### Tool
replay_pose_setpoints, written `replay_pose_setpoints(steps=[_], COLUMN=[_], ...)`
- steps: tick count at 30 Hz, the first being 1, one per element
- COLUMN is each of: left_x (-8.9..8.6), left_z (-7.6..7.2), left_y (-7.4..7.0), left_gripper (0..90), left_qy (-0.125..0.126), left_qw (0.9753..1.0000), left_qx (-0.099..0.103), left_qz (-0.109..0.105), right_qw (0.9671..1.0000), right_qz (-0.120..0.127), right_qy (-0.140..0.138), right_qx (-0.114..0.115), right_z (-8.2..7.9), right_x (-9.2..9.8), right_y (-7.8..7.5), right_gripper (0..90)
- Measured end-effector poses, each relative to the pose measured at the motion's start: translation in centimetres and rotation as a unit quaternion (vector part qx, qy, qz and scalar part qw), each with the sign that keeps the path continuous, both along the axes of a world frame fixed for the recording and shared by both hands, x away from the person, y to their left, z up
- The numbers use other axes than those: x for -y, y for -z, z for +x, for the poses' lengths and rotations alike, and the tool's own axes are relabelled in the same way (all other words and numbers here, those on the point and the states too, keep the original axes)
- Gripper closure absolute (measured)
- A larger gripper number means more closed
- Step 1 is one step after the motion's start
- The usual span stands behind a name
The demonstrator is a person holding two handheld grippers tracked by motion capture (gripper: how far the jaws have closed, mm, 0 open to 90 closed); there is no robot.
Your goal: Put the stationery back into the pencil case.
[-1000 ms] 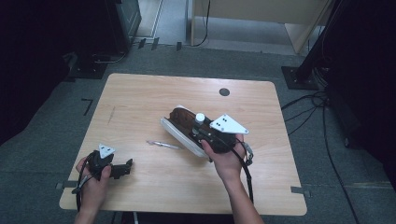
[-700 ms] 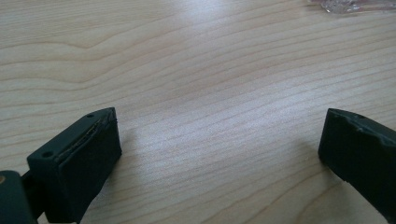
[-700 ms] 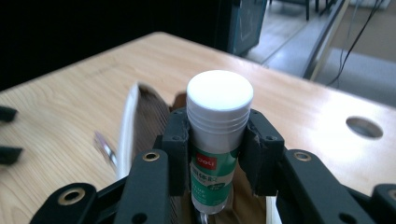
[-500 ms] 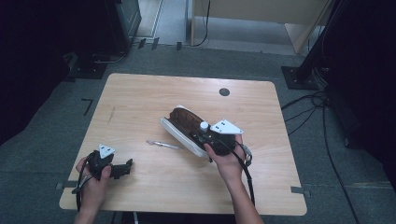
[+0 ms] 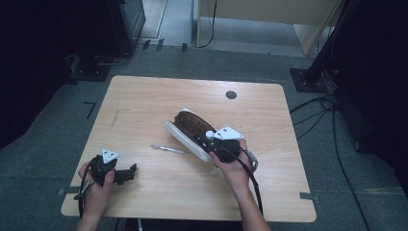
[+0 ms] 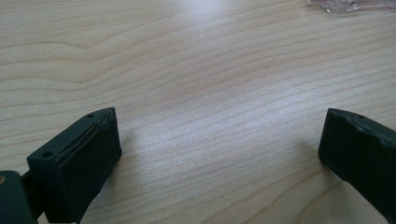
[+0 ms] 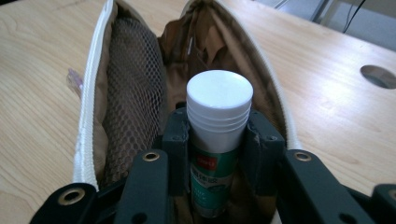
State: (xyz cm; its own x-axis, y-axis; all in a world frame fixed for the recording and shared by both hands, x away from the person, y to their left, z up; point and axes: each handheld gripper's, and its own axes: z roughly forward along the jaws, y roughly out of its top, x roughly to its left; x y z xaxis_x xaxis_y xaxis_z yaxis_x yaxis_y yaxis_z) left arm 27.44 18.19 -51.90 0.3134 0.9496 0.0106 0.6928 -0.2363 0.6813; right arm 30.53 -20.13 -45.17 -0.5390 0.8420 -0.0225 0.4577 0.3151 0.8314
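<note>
High view: wooden table [image 5: 144, 101] fills the middle of the frame. Open pencil case [image 5: 188, 130], white outside with a brown lining, lies just right of centre, mouth facing up. Right gripper [image 5: 211, 144] sits at the case's lower-right end, in the person's right hand [image 5: 233, 166], with a white-capped glue stick [image 5: 210, 135] between its jaws. Thin clear-wrapped item [image 5: 168, 149] lies on the wood just left of the case. Left gripper [image 5: 130, 174] rests at lower left of the table, well apart from the case, held by the left hand [image 5: 98, 185].

Left gripper view: jaws spread wide, nothing between them, bare table [image 6: 201, 93] below. Clear wrapper [image 6: 350, 4] at top right edge.

Right gripper view: jaws clamped on the glue stick [image 7: 218, 121], centre frame, upright, white cap on top, green label below. It sits inside the open pencil case [image 7: 130, 93]; mesh pocket [image 7: 133, 84] at left, white zipper edge [image 7: 91, 93] at far left.
</note>
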Motion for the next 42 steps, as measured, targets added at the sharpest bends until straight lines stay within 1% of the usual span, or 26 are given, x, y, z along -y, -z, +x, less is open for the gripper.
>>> replay_pose_setpoints(steps=[5,8,10,13,15,16,21,26,28,31,35,39,42], left_x=[0.0,0.0,0.0,0.0,0.0,0.0,0.0,0.0,0.0,0.0,0.0,0.0,0.0], left_z=[0.0,0.0,0.0,0.0,0.0,0.0,0.0,0.0,0.0,0.0,0.0,0.0,0.0], left_y=[0.0,0.0,0.0,0.0,0.0,0.0,0.0,0.0,0.0,0.0,0.0,0.0,0.0], left_gripper=[0.0,0.0,0.0,0.0,0.0,0.0,0.0,0.0,0.0,0.0,0.0,0.0,0.0], left_qy=[0.0,0.0,0.0,0.0,0.0,0.0,0.0,0.0,0.0,0.0,0.0,0.0,0.0], left_qw=[1.0,1.0,1.0,1.0,1.0,1.0,1.0,1.0,1.0,1.0,1.0,1.0,1.0], left_qx=[0.0,0.0,0.0,0.0,0.0,0.0,0.0,0.0,0.0,0.0,0.0,0.0,0.0], left_qz=[0.0,0.0,0.0,0.0,0.0,0.0,0.0,0.0,0.0,0.0,0.0,0.0,0.0], right_qw=[0.9999,0.9998,0.9998,0.9997,0.9998,0.9997,0.9997,0.9998,0.9998,0.9998,0.9999,0.9999,0.9997], right_qz=[-0.003,-0.006,-0.003,-0.002,-0.002,-0.002,-0.003,-0.003,-0.001,0.002,0.001,0.009,0.023], right_qy=[-0.004,-0.007,-0.007,-0.005,-0.006,-0.006,-0.004,-0.003,-0.004,-0.005,-0.004,-0.005,-0.005], right_qx=[-0.014,-0.018,-0.017,-0.022,-0.02,-0.024,-0.024,-0.02,-0.021,-0.017,-0.013,-0.008,0.004], right_z=[0.6,1.0,1.1,1.3,1.5,1.6,1.9,2.0,1.9,1.9,1.9,1.7,1.3], right_x=[-0.5,-0.8,-0.9,-1.1,-1.1,-1.2,-1.5,-1.5,-1.5,-1.5,-1.4,-1.2,-1.0], right_y=[0.8,1.3,1.4,1.4,1.5,1.5,1.7,1.7,1.7,1.6,1.5,1.2,0.5], right_gripper=[65.1,65.0,65.0,64.9,64.7,64.4,64.2,64.1,63.7,62.8,65.9,69.5,70.1])
